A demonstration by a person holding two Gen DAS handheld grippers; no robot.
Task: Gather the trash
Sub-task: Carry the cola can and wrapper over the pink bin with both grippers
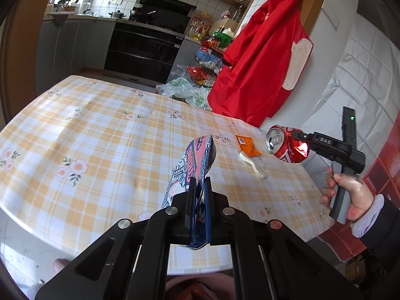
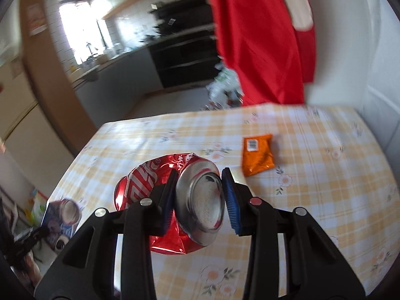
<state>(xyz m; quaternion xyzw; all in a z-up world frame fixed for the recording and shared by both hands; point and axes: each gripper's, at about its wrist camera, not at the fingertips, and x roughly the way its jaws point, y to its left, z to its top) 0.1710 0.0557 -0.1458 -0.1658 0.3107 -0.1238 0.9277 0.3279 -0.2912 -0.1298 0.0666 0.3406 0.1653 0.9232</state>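
Mid-collection: right hand-held gripper (image 2: 198, 195) is clamping a crushed red can (image 2: 175, 200) at frame centre, left hand-held gripper (image 1: 200, 200) is pinching a flattened can (image 1: 192, 175); judged next: bin both, orange wrapper (image 2: 257, 157) lying on counter (image 2: 325, 200).

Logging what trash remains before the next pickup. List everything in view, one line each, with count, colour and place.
crushed soda can: one, red and silver, held off the table in the right gripper
flattened can: one, blue, white and red, clamped in the left gripper
snack packet: one, orange, lying on the tablecloth
white scrap: one, beside the snack packet
tablecloth: one, yellow-white check with flowers
red cloth: one, hanging behind the table
right hand: one, gripping the right gripper's handle
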